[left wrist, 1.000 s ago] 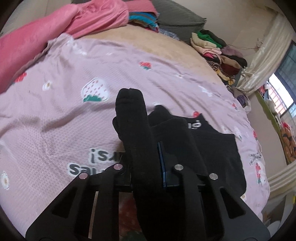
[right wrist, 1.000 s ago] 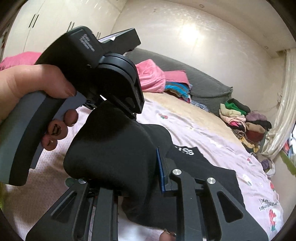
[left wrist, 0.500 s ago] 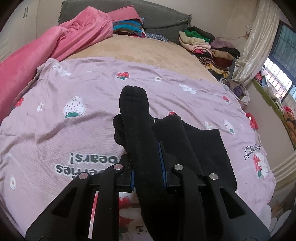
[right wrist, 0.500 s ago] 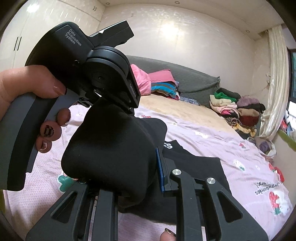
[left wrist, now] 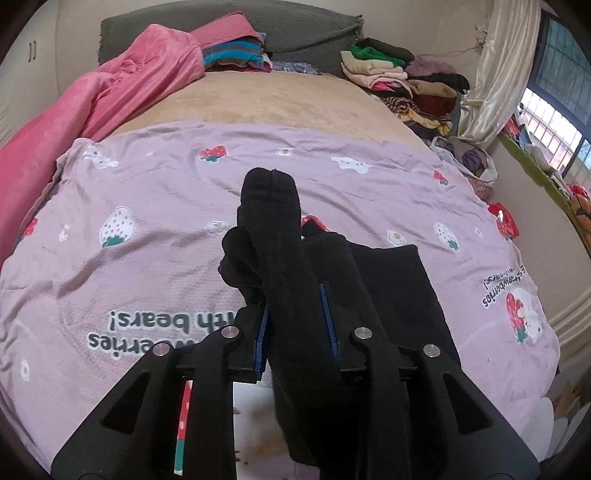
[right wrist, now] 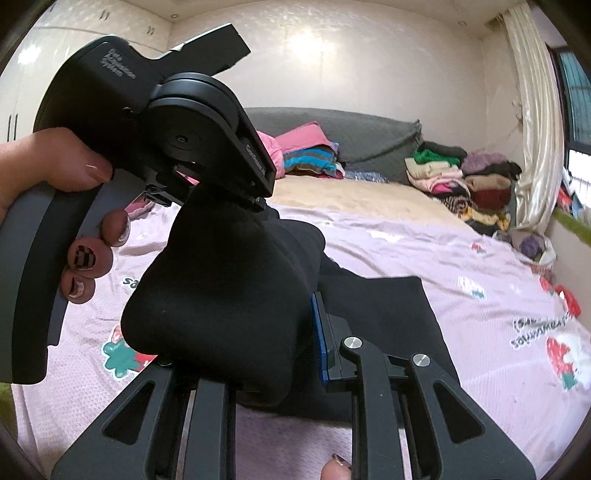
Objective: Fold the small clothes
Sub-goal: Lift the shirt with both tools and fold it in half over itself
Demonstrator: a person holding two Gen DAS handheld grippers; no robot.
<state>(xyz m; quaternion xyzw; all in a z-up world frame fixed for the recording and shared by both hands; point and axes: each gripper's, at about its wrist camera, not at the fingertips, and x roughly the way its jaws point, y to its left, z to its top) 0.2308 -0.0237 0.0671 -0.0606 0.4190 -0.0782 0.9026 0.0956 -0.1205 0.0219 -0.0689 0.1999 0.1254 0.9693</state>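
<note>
A small black garment point(left wrist: 391, 291) lies partly on the purple strawberry sheet point(left wrist: 155, 192) and is lifted at one end. My left gripper point(left wrist: 295, 325) is shut on a bunched black fold point(left wrist: 273, 229) that sticks up past the blue pads. My right gripper point(right wrist: 258, 343) is shut on another thick fold of the same black garment point(right wrist: 221, 295), held above the bed. The left gripper's body point(right wrist: 177, 122) and the hand holding it fill the upper left of the right wrist view, close above the fold. The rest of the garment point(right wrist: 384, 306) lies on the sheet.
A pink blanket point(left wrist: 92, 107) lies along the left side of the bed. Folded clothes piles point(left wrist: 402, 81) sit at the back right beside a cream curtain point(left wrist: 495, 74). A grey cushion point(left wrist: 295, 33) lines the headboard. A tan blanket point(left wrist: 277, 99) covers the far bed.
Both grippers have risen and tilted up with the black garment held; more of the far bed and wall shows. The grips have not changed.
</note>
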